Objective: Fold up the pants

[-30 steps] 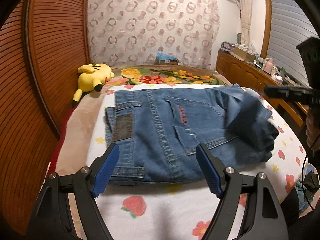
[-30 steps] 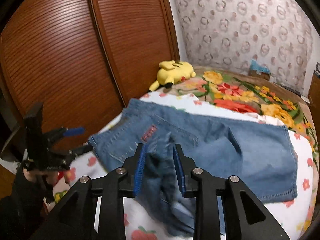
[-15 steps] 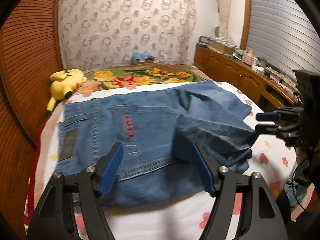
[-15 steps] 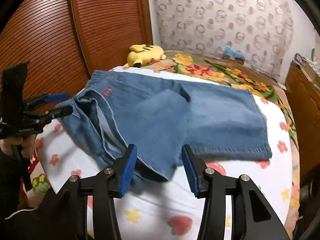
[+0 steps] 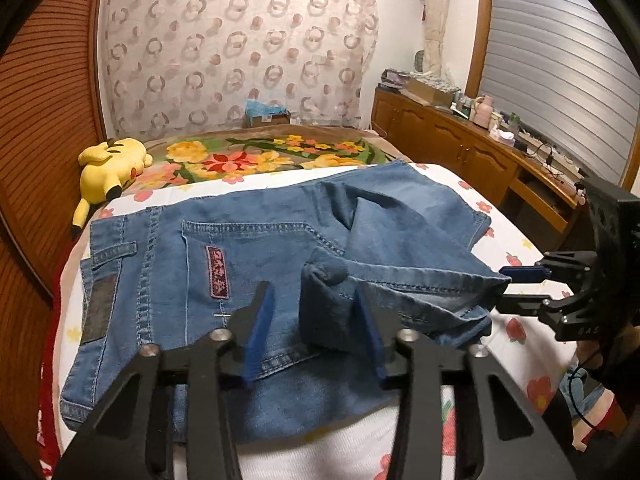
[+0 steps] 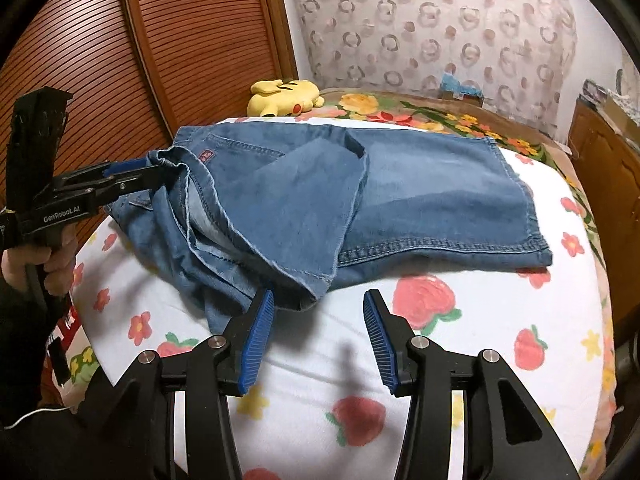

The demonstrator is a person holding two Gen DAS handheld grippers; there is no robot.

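Note:
Blue jeans [image 5: 192, 264] lie across the strawberry-print bed sheet [image 6: 460, 360], one leg folded back over the seat. My left gripper [image 5: 312, 286] hangs over them, its jaws closing around the bunched leg hem [image 5: 324, 276]. The right pad is against the denim and a gap shows at the left pad. In the right wrist view the left gripper [image 6: 158, 172] meets the raised hem [image 6: 172, 160] at its tips. My right gripper [image 6: 319, 294] is open just short of the fold's near corner, with only the sheet between its pads. The right gripper [image 5: 504, 292] also shows beside the hem's edge.
A yellow plush toy [image 5: 108, 164] lies at the far left of the bed on a flowered blanket [image 5: 248, 156]. Slatted wooden doors [image 6: 180, 40] run along the left. A cluttered wooden cabinet [image 5: 460, 144] lines the right side. A hand [image 6: 56, 264] grips the left tool's handle.
The right gripper let go of the jean leg, opened and drew back to the fold's near edge. The left gripper swept right over the jeans and narrowed its jaws around the leg hem.

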